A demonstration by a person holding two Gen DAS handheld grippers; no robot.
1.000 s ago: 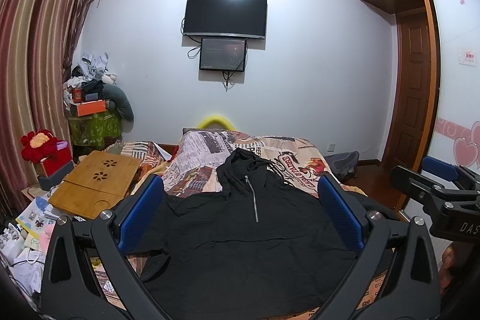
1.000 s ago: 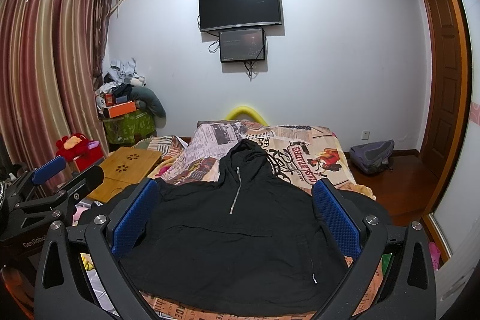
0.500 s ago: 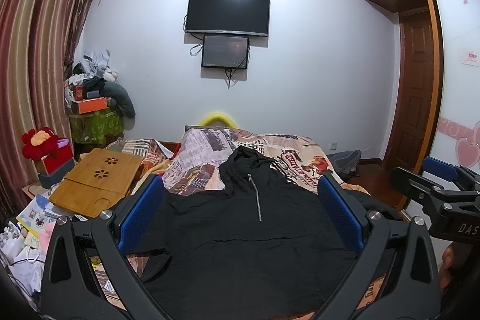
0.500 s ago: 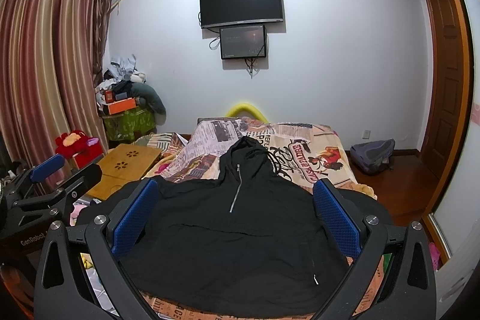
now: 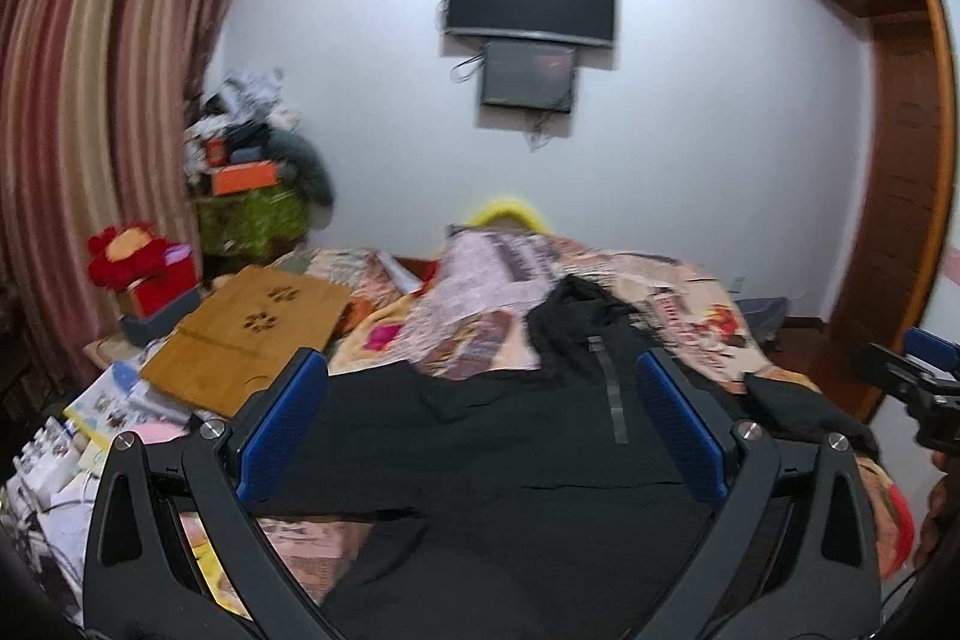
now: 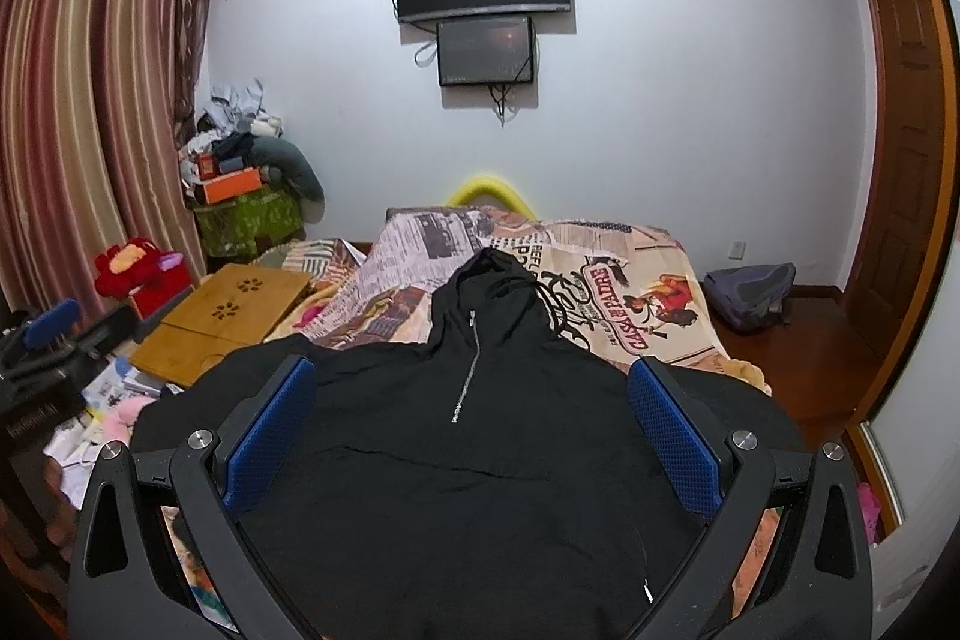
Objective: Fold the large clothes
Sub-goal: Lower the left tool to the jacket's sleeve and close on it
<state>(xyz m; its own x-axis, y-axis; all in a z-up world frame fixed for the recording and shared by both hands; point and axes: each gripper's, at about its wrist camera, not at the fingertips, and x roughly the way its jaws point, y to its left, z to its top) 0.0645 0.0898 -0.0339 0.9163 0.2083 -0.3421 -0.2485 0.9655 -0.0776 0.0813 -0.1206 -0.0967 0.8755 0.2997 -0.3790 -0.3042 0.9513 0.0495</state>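
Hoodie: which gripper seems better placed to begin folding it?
Probably left. The left gripper, jaws open, faces a sleeve of the hoodie, a likely first fold. The right gripper, also open, faces the zip mid-chest, away from any edge.

Black hoodie (image 6: 480,460) flat on bed (image 6: 654,250)

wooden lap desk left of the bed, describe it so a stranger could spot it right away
Start at the bed with the newspaper-print cover, where the black hoodie lies spread flat. Look off its left edge, toward the striped curtains: the wooden lap desk lies there tilted on a heap of papers. It is the only flat, light-brown board around, with two flower-shaped cutouts in its top.
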